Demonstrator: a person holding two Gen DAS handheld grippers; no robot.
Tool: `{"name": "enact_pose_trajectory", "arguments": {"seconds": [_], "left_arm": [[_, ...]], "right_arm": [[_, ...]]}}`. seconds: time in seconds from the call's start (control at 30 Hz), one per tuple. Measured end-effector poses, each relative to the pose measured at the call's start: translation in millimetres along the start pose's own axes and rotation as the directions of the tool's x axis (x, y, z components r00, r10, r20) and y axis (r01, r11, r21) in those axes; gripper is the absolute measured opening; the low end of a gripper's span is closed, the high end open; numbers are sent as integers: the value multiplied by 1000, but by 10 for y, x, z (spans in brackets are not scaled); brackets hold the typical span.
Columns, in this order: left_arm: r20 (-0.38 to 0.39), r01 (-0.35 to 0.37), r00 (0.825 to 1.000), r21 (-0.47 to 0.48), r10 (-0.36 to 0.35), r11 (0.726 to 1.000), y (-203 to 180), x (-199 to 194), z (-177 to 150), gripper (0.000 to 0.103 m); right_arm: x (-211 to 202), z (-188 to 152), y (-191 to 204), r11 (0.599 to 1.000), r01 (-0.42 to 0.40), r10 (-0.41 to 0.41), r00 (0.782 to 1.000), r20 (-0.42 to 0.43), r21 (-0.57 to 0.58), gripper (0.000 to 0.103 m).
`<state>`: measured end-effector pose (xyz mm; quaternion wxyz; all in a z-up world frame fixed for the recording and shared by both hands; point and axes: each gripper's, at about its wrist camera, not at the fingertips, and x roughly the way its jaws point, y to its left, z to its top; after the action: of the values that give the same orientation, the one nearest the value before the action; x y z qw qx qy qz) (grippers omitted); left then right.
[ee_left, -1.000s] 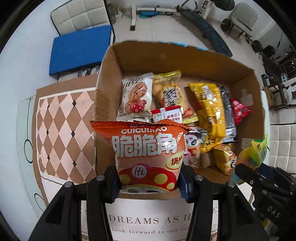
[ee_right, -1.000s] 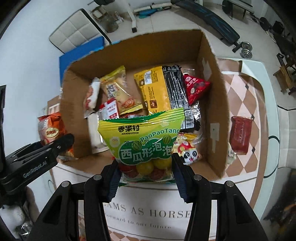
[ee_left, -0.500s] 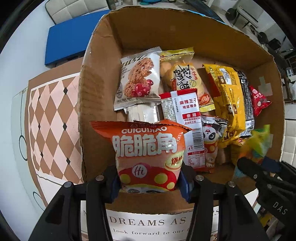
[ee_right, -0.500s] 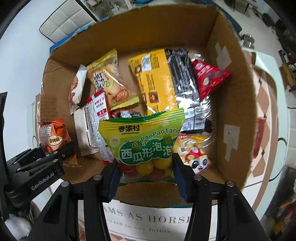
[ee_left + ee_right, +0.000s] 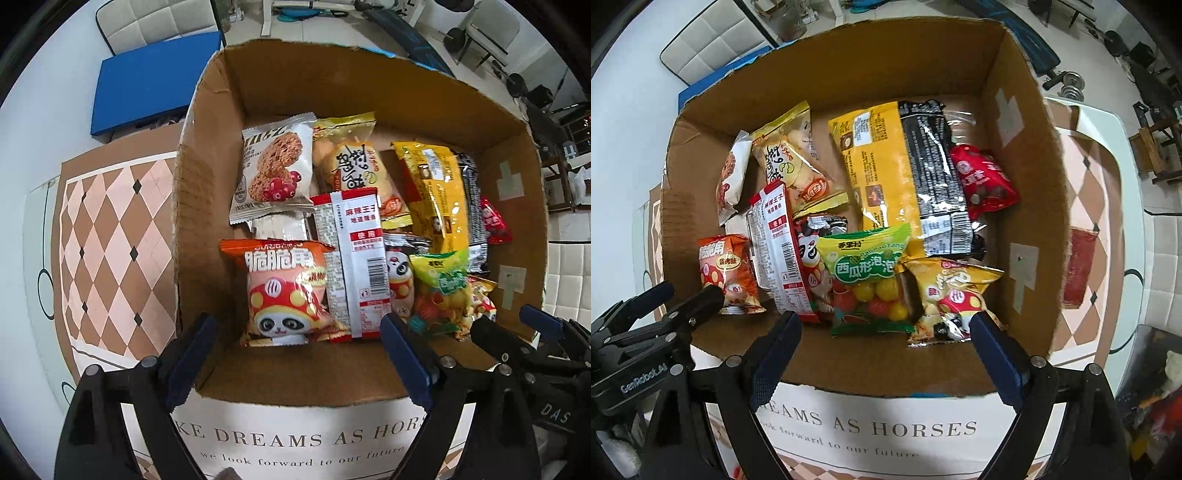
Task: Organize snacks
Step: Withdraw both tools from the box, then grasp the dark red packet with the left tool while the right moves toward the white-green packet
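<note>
An open cardboard box (image 5: 207, 184) holds several snack packets. The orange panda-print crisp bag (image 5: 284, 291) lies at the box's near left, below and between the wide-spread fingers of my left gripper (image 5: 295, 328), whose jaws are opening and do not touch it. In the right wrist view the green bag of round candies (image 5: 868, 277) lies in the box (image 5: 1027, 184) near the front wall, free of my right gripper (image 5: 886, 325), whose jaws are also opening. Each gripper shows in the other's view: the right gripper (image 5: 517, 332), the left gripper (image 5: 676, 299).
The box stands on a diamond-patterned tablecloth (image 5: 110, 240) with printed lettering at its near edge. A red packet (image 5: 1078, 266) lies on the table right of the box. A blue pad (image 5: 147, 81) and a white chair (image 5: 155, 22) are beyond the table.
Both grippers opened and let go: the orange crisp bag and the green candy bag dropped from the fingers into the box. The views came closer over the box.
</note>
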<state>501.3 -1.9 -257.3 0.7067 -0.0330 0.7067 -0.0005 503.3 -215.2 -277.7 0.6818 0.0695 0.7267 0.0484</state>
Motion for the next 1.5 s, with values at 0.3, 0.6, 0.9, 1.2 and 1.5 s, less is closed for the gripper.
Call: {"name": "enact_pose_trajectory", "arguments": {"seconds": [0.3, 0.6, 0.9, 1.2, 1.5], "left_arm": [[177, -14, 984, -16, 17, 1000, -37, -433, -338, 91], [287, 5, 958, -23, 2, 1000, -54, -813, -761, 91], [371, 7, 928, -2, -5, 1000, -173, -1217, -1193, 91], [401, -21, 916, 7, 17, 1000, -584, -1343, -1378, 91], [378, -126, 921, 44, 100, 991, -1494, -871, -1245, 91]], "right_arm": [[-371, -309, 16, 998, 63, -59, 990, 124, -26, 95], [-799, -746, 20, 998, 56, -52, 969, 242, -11, 95], [-1156, -1237, -66, 999, 43, -34, 947, 320, -24, 95], [-1317, -1438, -424, 997, -82, 80, 941, 329, -7, 95], [-1079, -1164, -1819, 975, -111, 51, 956, 290, 194, 95]]}}
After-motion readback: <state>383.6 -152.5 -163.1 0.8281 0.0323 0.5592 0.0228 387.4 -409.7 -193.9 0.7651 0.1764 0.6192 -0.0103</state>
